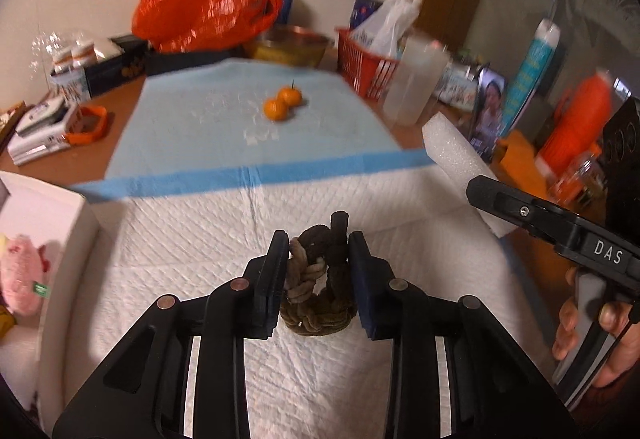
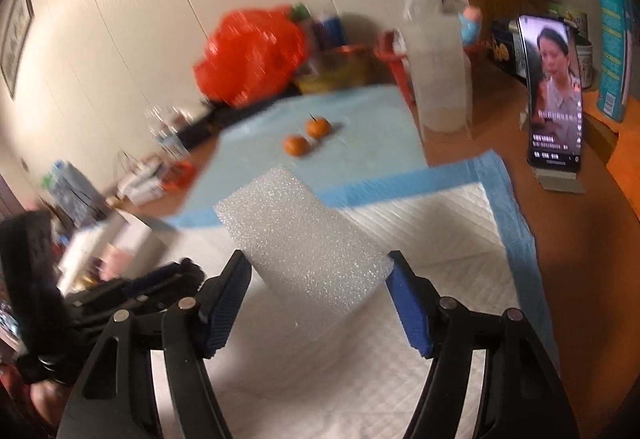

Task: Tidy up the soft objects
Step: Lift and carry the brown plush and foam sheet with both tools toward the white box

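At the far left of the left wrist view one white box (image 1: 76, 231) is seen, with one pink plush toy (image 1: 22, 275) lying in it. Beside it, one white quilted pad (image 1: 180, 239) with a blue edge is spread over the table. Above that pad, one knotted rope toy (image 1: 320, 279) of brown and tan cord is clamped between the two pads of the left gripper (image 1: 319, 275), whose jaws are drawn in tight against it. Farther back, two oranges (image 1: 282, 102) are set touching on a light blue sheet (image 1: 192, 119). To the right, one white foam block (image 2: 304, 243) is gripped by its sides in the right gripper (image 2: 320, 291), whose jaws stand fairly wide, and is held above the pad. One phone (image 2: 554, 95) is propped upright at the far right.
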Tool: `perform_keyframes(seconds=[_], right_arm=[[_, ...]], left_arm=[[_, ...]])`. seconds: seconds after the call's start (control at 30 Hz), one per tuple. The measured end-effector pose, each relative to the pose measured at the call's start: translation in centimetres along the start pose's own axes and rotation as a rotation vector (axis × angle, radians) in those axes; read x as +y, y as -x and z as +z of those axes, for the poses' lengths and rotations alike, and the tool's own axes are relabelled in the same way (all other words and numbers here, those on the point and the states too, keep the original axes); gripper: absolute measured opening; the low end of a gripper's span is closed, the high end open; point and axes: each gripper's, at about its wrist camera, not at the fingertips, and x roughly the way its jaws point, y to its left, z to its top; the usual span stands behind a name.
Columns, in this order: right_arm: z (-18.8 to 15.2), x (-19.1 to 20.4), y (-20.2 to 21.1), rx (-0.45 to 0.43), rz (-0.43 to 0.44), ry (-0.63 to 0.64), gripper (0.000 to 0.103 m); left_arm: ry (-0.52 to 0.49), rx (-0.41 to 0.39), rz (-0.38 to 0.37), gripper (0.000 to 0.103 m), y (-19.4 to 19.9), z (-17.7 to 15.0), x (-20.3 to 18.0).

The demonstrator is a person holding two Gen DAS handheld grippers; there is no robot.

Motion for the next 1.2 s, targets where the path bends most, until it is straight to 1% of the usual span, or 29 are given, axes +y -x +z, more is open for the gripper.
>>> perform_keyframes(seconds=[0.1, 0.2, 0.3, 0.57, 0.77, 0.9, 1.0, 1.1, 1.2], right_arm=[[0.4, 1.4, 1.8, -0.052, 0.058, -0.005, 0.069], [0.7, 2.7, 3.4, -0.098, 0.093, 0.005, 0.069], [0.7, 3.8, 4.9, -0.135, 0.111, 0.014, 0.069], [0.8, 6.0, 7.1, -0.186, 0.153, 0.014, 0.069], [2.4, 9.7, 8.9, -0.243, 0.221, 0.054, 0.069], [4.4, 13.0, 10.5, -0.304, 0.288, 0.099, 0.069], [5.4, 15.2, 11.8, -0.348, 0.346, 0.105, 0.069], [5.1, 17.0, 12.3, -0.370, 0.404, 0.097, 0.069], [4.5, 18.2, 11.7, -0.358, 0.423, 0.099, 0.069]], left_arm=[[0.007, -0.053, -0.015, 0.030, 2.5, 0.4, -0.1], [0.012, -0.099, -0.027, 0.030, 4.8, 0.8, -0.3], [0.017, -0.133, -0.040, 0.030, 6.8, 0.9, -0.5], [0.029, -0.210, -0.052, 0.030, 11.6, 1.3, 0.2], [0.020, -0.319, -0.035, 0.030, 17.0, 3.4, 1.6], [0.003, -0.407, -0.017, 0.030, 21.5, 5.1, 2.5], [0.003, -0.465, 0.005, 0.030, 24.4, 5.3, 3.5], [0.014, -0.492, 0.025, 0.030, 26.1, 4.8, 4.7], [0.040, -0.493, 0.037, 0.030, 26.7, 4.2, 6.2]])
